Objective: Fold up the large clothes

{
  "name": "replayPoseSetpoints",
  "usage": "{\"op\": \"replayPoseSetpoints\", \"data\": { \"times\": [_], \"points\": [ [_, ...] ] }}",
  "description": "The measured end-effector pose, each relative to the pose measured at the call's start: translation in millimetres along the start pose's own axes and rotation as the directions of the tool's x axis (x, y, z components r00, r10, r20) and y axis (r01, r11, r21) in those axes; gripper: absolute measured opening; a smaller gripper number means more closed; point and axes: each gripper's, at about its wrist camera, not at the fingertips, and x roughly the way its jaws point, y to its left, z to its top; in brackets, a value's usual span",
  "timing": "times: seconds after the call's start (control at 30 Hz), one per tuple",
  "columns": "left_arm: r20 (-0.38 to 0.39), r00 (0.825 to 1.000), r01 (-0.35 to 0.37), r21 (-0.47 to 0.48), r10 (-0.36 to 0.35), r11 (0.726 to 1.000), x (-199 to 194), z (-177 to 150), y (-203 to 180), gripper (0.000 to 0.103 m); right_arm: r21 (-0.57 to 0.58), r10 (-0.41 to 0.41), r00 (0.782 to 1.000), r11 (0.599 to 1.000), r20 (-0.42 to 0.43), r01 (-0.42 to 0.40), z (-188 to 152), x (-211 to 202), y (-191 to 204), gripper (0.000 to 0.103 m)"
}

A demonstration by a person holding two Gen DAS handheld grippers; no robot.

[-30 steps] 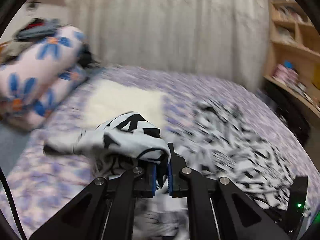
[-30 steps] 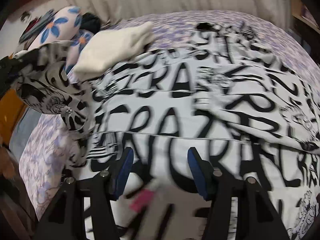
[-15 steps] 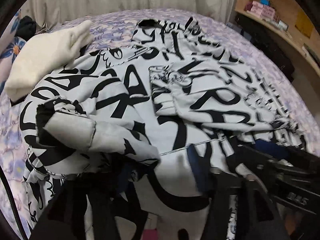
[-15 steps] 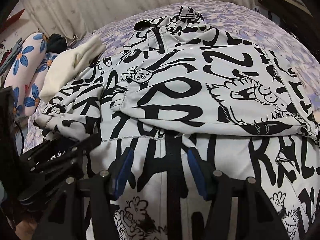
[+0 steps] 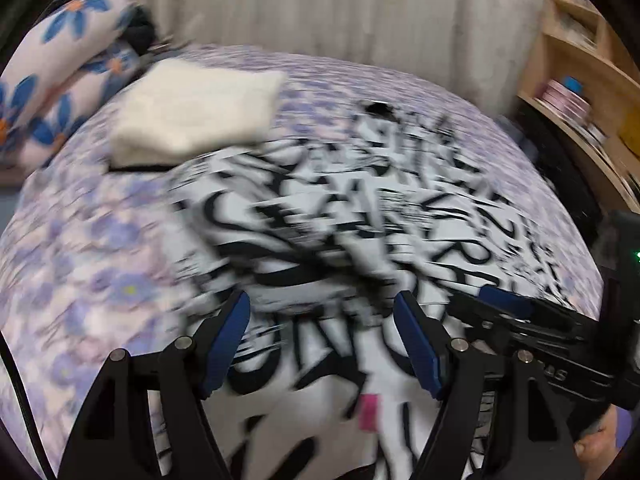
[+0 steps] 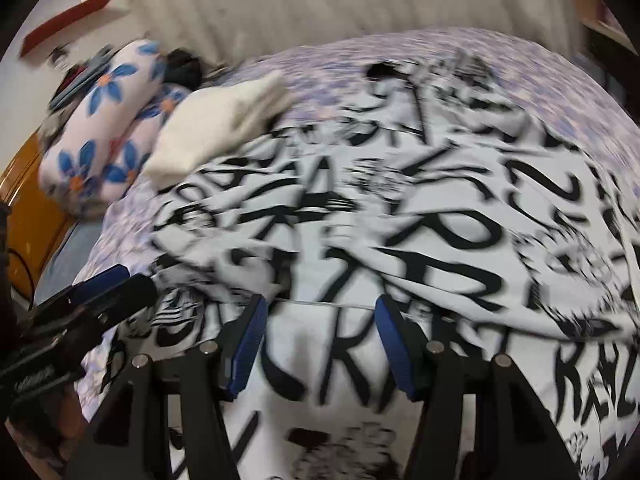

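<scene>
Both grippers, left (image 5: 322,336) & right (image 6: 320,340), gape wide, empty, over shirt (image 6: 400,240); we might grab 2 layers & undo sleeve fold.

White garment with black graffiti lettering (image 6: 420,248): large "R" letters legible mid-cloth, "RAL" partly readable at right edge in right wrist view. Rest of print motion-blurred, unreadable. Left wrist view: nothing legible.

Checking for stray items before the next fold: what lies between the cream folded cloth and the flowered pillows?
Only a strip of purple bedsheet between the cream cloth and the pillows, per the left wrist view.
</scene>
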Motion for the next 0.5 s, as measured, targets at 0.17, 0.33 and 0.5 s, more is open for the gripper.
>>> {"op": "replayPoseSetpoints", "data": {
  "times": [0.17, 0.33, 0.5],
  "points": [
    [-0.040, 0.996, -0.077, -0.076, 0.074, 0.994, 0.5, -9.7, 33.4, 0.073, -0.128, 0.011, 1.000, 0.992, -0.019, -0.013, 10.2, 14.7, 40.0, 0.057],
    [-0.062, 0.995, -0.083, -0.102, 0.077, 0.991, 2.9, -17.0, 45.6, 0.073, -0.248, -0.011, 0.999, 0.969, -0.034, 0.002, 22.7, 37.3, 71.2, 0.057],
    [-0.058, 0.996, -0.076, -0.091, 0.070, 0.993, 2.0, -17.6, 40.6, 0.073, -0.313, -0.014, 0.999, 0.950, -0.037, 0.002, 41.9, 56.4, 88.4, 0.023]
  ]
}}
